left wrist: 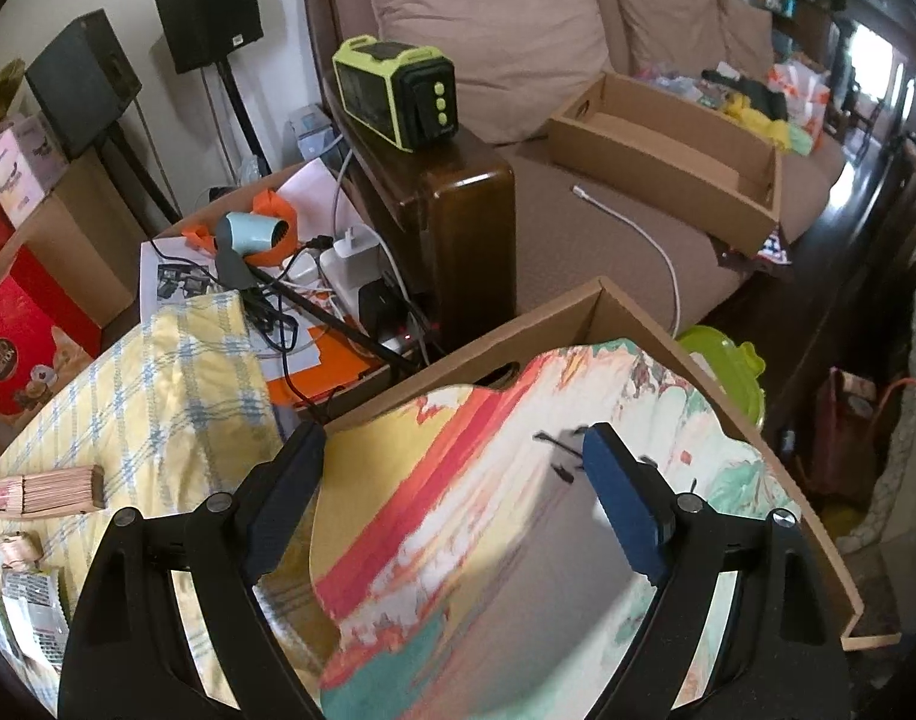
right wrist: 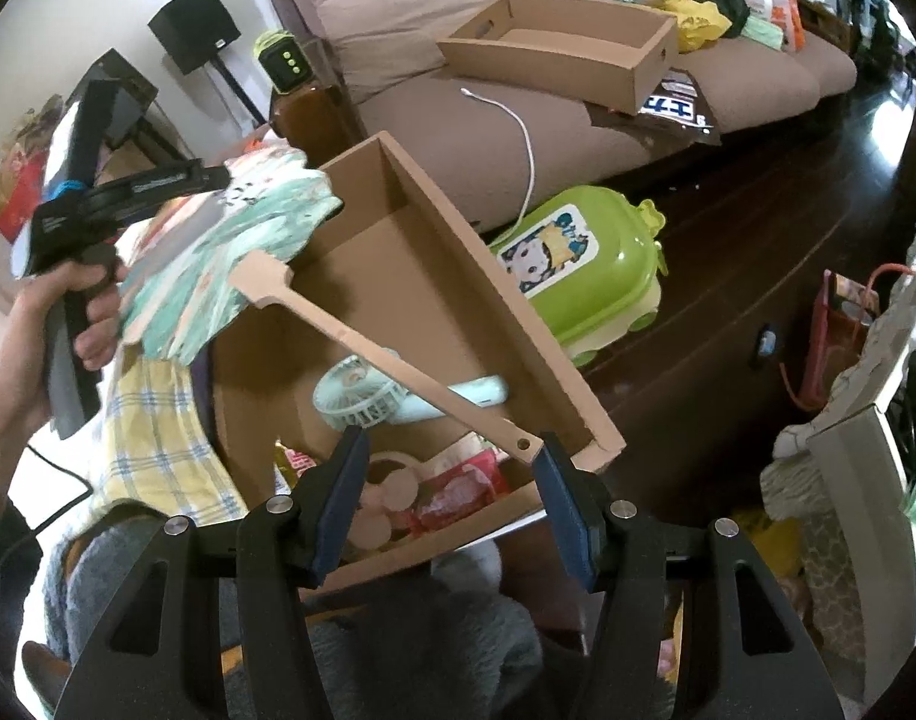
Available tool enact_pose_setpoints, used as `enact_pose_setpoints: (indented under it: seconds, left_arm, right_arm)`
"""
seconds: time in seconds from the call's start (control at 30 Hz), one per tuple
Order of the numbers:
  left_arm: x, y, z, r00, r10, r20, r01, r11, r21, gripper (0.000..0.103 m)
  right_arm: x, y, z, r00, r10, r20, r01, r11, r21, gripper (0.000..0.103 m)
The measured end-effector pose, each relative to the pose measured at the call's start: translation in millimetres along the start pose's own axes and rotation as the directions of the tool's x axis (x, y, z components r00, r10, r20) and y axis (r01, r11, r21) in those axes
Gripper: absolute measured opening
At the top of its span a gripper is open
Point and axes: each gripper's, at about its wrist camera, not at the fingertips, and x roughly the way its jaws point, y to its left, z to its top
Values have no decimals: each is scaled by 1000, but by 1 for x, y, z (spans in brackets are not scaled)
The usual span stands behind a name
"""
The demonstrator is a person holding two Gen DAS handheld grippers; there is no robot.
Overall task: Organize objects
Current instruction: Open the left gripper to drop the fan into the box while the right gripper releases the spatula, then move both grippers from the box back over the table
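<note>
A colourful paper hand fan [left wrist: 488, 516] with a long wooden handle [right wrist: 398, 366] lies tilted across the open cardboard box [right wrist: 446, 252]. Its head rests over the box's left rim, and its handle end reaches the box's near right corner. My left gripper [left wrist: 455, 504] hovers over the fan's head with its jaws wide apart; it also shows in the right wrist view [right wrist: 128, 192]. My right gripper [right wrist: 452, 504] is open and empty, just in front of the handle's end. Inside the box lie a mint handheld fan [right wrist: 368, 402], red packets [right wrist: 458, 486] and a tape roll [right wrist: 392, 474].
A yellow checked cloth [left wrist: 158, 396] lies left of the box. A green toy case [right wrist: 578, 264] sits on the dark floor. A second cardboard box [left wrist: 668, 150] and a white cable [left wrist: 650, 240] lie on the brown sofa. A cluttered side table [left wrist: 290, 264] stands behind.
</note>
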Motion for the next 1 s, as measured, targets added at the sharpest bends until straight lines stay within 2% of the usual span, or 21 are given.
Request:
enact_pose_setpoints:
  seconds: [0.13, 0.33, 0.53, 0.67, 0.87, 1.0]
  left_arm:
    - [8, -1, -5, 997, -71, -20, 71, 997, -44, 85]
    - [1, -6, -5, 997, -77, -4, 77, 996, -32, 85]
    - [-18, 4, -2, 994, -106, 26, 107, 993, -59, 85]
    - [-41, 17, -5, 990, -128, 52, 131, 990, -60, 85]
    - [-97, 52, -23, 986, -97, 136, 97, 995, 4, 85]
    - [-148, 111, -41, 979, -119, 167, 140, 983, -121, 85]
  right_arm:
    - [2, 4, -2, 999, 31, -10, -31, 999, -16, 59]
    - [4, 15, -4, 998, 60, -17, -61, 997, -56, 59]
    - [3, 10, -3, 998, 63, -17, -63, 997, -32, 59]
    - [1, 11, -2, 998, 65, -10, -65, 997, -31, 59]
    - [-4, 15, -1, 997, 74, -2, -74, 996, -45, 59]
    - [-8, 8, 2, 997, 74, 12, -74, 997, -19, 59]
